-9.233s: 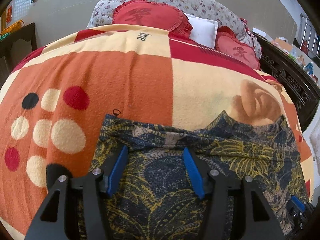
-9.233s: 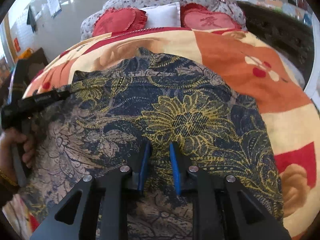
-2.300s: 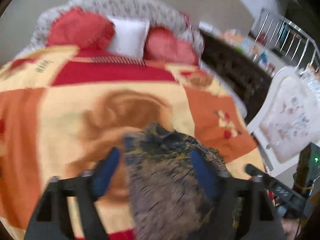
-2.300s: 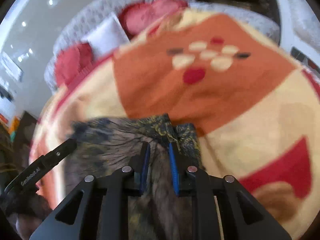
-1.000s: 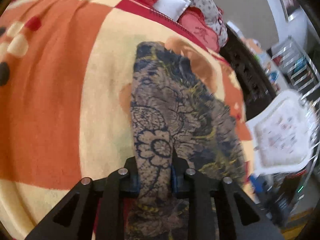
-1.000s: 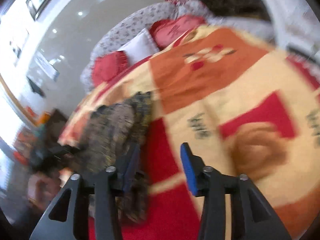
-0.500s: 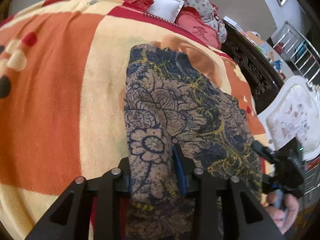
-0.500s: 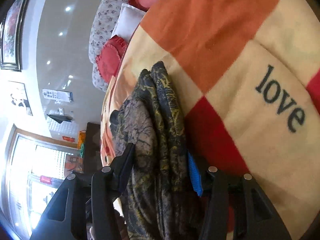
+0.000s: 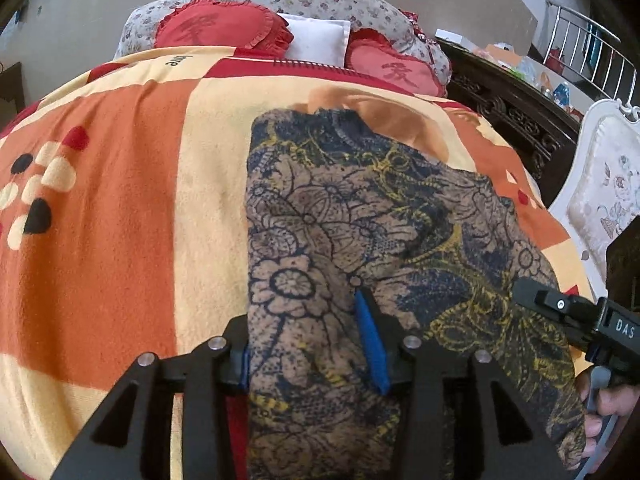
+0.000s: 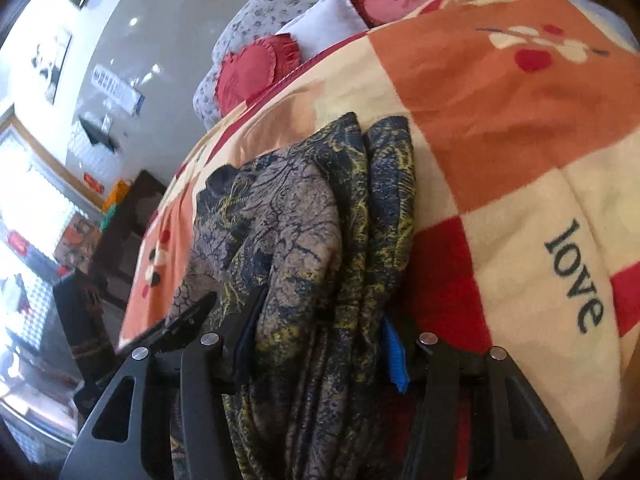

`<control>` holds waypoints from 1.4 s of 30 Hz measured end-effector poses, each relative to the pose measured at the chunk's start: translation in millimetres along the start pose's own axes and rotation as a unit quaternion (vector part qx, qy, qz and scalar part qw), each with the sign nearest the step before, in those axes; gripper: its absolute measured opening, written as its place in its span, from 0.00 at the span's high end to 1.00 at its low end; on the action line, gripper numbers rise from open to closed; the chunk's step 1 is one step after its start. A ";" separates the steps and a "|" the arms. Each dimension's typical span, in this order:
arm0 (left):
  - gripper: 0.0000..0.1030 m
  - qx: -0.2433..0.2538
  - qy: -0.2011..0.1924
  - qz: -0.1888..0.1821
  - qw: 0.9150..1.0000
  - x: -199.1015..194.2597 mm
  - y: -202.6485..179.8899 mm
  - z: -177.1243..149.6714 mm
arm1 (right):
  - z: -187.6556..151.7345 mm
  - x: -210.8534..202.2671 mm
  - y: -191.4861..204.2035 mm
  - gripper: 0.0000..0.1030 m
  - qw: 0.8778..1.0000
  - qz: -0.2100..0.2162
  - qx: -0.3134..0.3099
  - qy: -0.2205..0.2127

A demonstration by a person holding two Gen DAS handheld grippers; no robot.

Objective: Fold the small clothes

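A dark blue, tan and yellow floral garment [image 9: 360, 208] lies folded into a long strip on the orange, cream and red blanket [image 9: 120, 200]. My left gripper [image 9: 302, 312] straddles the strip's near left end. Its jaws are opening and the cloth lies loose between the blue pads [image 9: 370, 344]. In the right wrist view the bunched folded edge of the garment [image 10: 280, 220] runs between the fingers of my right gripper [image 10: 322, 308], which stands open around it. The right gripper [image 9: 560, 308] also shows at the strip's right corner, held by a hand [image 9: 604, 408].
Red heart cushions [image 9: 220, 28], a white pillow [image 9: 316, 40] and a floral bolster lie at the head of the bed. A dark carved wooden frame [image 9: 520, 120] and a white upholstered chair [image 9: 600, 184] stand to the right. Bare blanket [image 10: 520, 120] stretches beyond the garment.
The left jaws, shut on the garment's end a second ago, have widened. The right gripper, then open over bare blanket, has come down around the folded edge.
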State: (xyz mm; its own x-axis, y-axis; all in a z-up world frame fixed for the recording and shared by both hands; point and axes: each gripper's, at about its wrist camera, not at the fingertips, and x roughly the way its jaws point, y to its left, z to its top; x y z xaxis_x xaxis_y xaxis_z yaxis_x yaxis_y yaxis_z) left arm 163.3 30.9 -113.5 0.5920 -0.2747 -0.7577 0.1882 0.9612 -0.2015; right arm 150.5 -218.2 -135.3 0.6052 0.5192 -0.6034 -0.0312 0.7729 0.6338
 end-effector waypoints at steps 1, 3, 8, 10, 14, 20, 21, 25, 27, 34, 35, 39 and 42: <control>0.54 -0.003 0.000 -0.003 1.000 -1.0 2.4 -0.2 | -0.2 0.3 -1.2 0.50 1.000 -0.001 0.002 -0.001; 0.54 -0.006 0.001 -0.007 1.000 -5.0 7.2 -2.0 | -1.7 -0.1 2.5 0.52 1.000 -0.017 -0.006 0.001; 0.54 -0.008 0.001 -0.011 1.000 -5.8 9.5 -1.6 | -1.1 5.4 17.1 0.61 0.997 -0.063 -0.030 0.014; 0.54 -0.009 0.002 -0.011 1.000 -5.5 9.2 -1.4 | -0.9 4.7 14.5 0.63 0.998 -0.059 -0.014 0.016; 0.65 -0.011 0.001 -0.017 1.000 -7.7 10.0 0.6 | -1.7 4.1 18.0 0.64 0.997 -0.072 -0.011 0.013; 0.80 0.029 -0.047 -0.007 0.998 -44.7 8.7 14.1 | -3.3 1.4 41.8 0.70 0.993 -0.109 -0.034 -0.001; 0.80 0.036 -0.059 0.006 0.998 -51.5 12.1 17.2 | -3.7 2.6 45.8 0.71 0.994 -0.104 -0.034 -0.002; 0.80 0.017 -0.054 0.045 0.997 -55.5 50.8 23.6 | -7.6 25.7 73.8 0.71 0.996 -0.070 -0.046 0.008; 0.79 -0.003 -0.028 0.053 0.998 -44.9 71.0 17.1 | -7.0 40.2 89.3 0.71 0.996 -0.064 -0.062 0.016; 0.71 -0.029 -0.005 0.033 0.999 -29.1 79.3 9.0 | -0.9 56.0 90.1 0.72 0.995 -0.058 -0.074 0.043; 0.68 -0.023 -0.003 0.039 0.999 -26.7 76.7 8.8 | -0.6 54.3 83.8 0.73 0.995 -0.054 -0.066 0.045; 0.47 -0.044 0.003 0.035 0.998 -23.2 86.4 9.4 | -7.8 61.9 77.3 0.71 0.996 -0.051 -0.056 0.040; 0.40 -0.062 0.015 0.017 0.998 -32.7 102.1 16.6 | -4.8 55.3 78.3 0.69 0.998 -0.041 -0.020 0.049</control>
State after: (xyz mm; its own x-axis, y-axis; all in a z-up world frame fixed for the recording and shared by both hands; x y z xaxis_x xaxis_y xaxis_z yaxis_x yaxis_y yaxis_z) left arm 176.2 137.6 -99.0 0.5721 -0.2423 -0.7836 0.0685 0.9661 -0.2488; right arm 177.7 -127.3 -121.3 0.5272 0.4858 -0.6972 -0.0184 0.8268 0.5622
